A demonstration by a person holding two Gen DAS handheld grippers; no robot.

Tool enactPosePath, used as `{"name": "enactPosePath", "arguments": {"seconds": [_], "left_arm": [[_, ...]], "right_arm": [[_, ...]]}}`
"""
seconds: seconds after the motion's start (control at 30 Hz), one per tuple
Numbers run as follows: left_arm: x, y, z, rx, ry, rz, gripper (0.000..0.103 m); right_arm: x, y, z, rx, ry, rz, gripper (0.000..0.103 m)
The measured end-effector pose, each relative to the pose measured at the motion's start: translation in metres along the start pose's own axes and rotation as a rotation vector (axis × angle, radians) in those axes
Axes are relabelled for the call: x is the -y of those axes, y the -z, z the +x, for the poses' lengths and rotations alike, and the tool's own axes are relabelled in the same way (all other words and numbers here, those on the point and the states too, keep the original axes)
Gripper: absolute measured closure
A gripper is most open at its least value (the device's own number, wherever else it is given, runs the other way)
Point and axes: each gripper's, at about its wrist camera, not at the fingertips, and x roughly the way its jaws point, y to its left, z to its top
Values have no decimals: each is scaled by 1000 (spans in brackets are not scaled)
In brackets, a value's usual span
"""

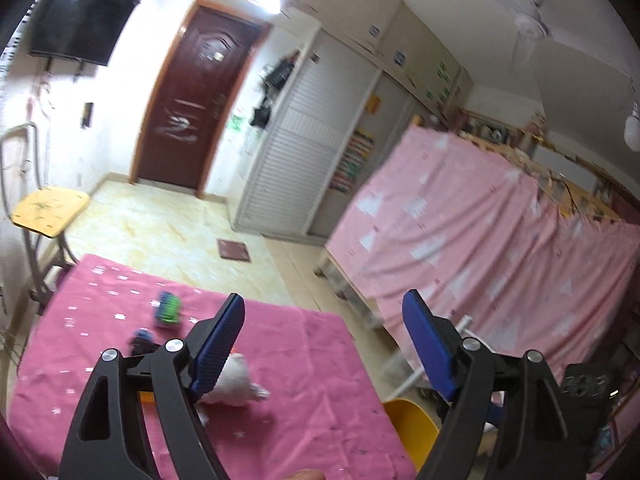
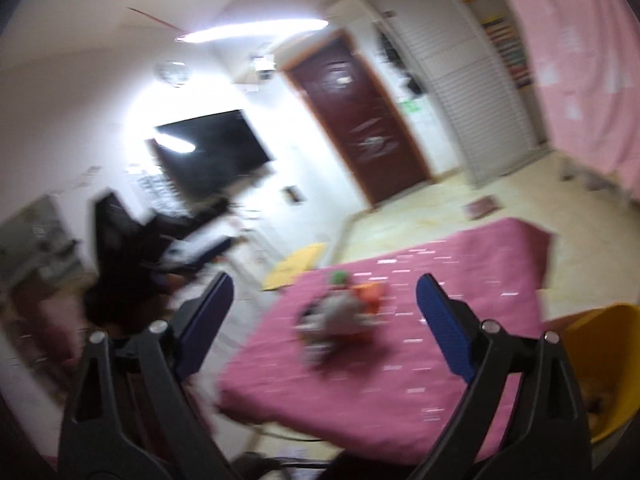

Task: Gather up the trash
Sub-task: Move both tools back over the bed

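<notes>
**Pink table ahead, trash waiting below both open grippers**

Pink cloth covers the table point(image 1: 304, 364) in front of you, in a room with a brown door point(image 1: 192, 96), a dark TV point(image 1: 84, 12) on the wall and a pink sheet point(image 1: 480, 240) hung over a bed frame.

Your left gripper point(image 1: 324, 344) has its fingers spread wide and holds nothing. Your right gripper point(image 2: 324, 328) is spread wide too, and it is empty.

The trash sits on the table, lower than both grippers. From the left gripper you see a white crumpled wad point(image 1: 236, 380) just behind the left finger. Farther out and to the left lie a green wrapper point(image 1: 168, 308) and a small dark bit point(image 1: 142, 340). From the right gripper the same pile shows as a grey lump point(image 2: 336, 316) with an orange piece point(image 2: 370, 292) and a green bit point(image 2: 339, 278), almost between the fingers, a little left of the middle. That view is blurry, so I cannot tell which way each piece lies.

The right gripper looks better lined up with the pile. I think you must tip it down and go forward.

A yellow bin point(image 1: 408, 428) stands by the table's near right edge. A yellow chair point(image 1: 50, 210) stands at the far left. Nothing blocks the way to the pile.
</notes>
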Motion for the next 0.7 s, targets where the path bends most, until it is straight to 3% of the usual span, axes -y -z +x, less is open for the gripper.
{"name": "enactPosePath", "arguments": {"seconds": [0.17,0.3,0.47,0.7], "left_arm": [[-29,-1,-42,80,-73,0,25],[-55,-3,-60,106,-159,8,22],[-80,5,-59,90,-240,27,21],[-103,33,-34,38,-362,59,21]], "right_arm": [[-49,-23,-21,74,-134,-67,8],[-60,-44,-50,203,-137,-110,6],[-37,-63,-71,319,-108,-87,6],[15,-67,-56,308,-18,12,6]]}}
